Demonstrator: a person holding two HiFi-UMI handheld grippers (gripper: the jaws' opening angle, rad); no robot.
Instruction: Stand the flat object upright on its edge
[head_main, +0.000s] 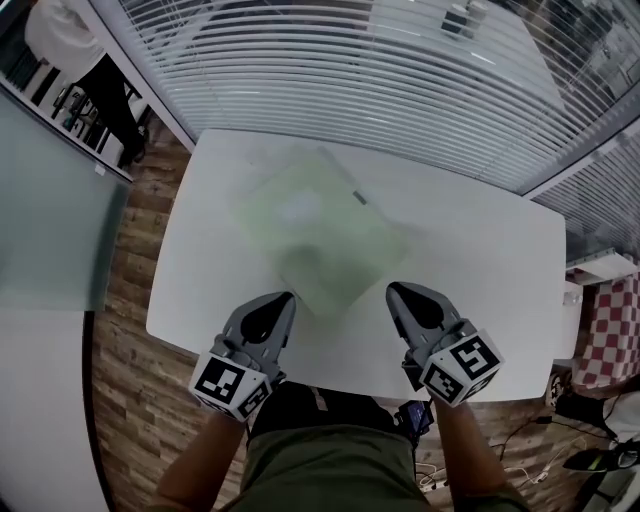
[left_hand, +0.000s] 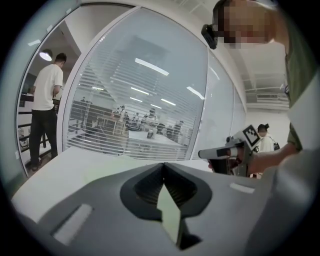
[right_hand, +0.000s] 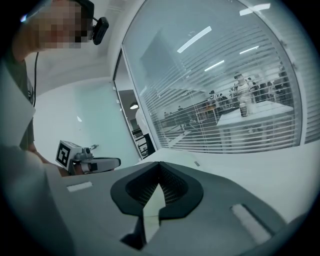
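A pale green, translucent flat sheet (head_main: 315, 235) lies flat on the white table (head_main: 480, 270), with a small dark tab at its far right edge. My left gripper (head_main: 290, 296) hovers at the sheet's near left corner, jaws shut and empty. My right gripper (head_main: 392, 288) is level with it, just right of the sheet's near edge, also shut with nothing held. In the left gripper view the jaws (left_hand: 163, 164) meet, and the right gripper (left_hand: 220, 152) shows to the side. The right gripper view shows its closed jaws (right_hand: 160, 164) and the left gripper (right_hand: 95, 163).
A glass wall with white blinds (head_main: 350, 60) runs behind the table's far edge. A person (head_main: 70, 40) stands beyond the glass at far left. Wooden floor (head_main: 130, 330) surrounds the table; cables and a red-checked item (head_main: 610, 330) lie to the right.
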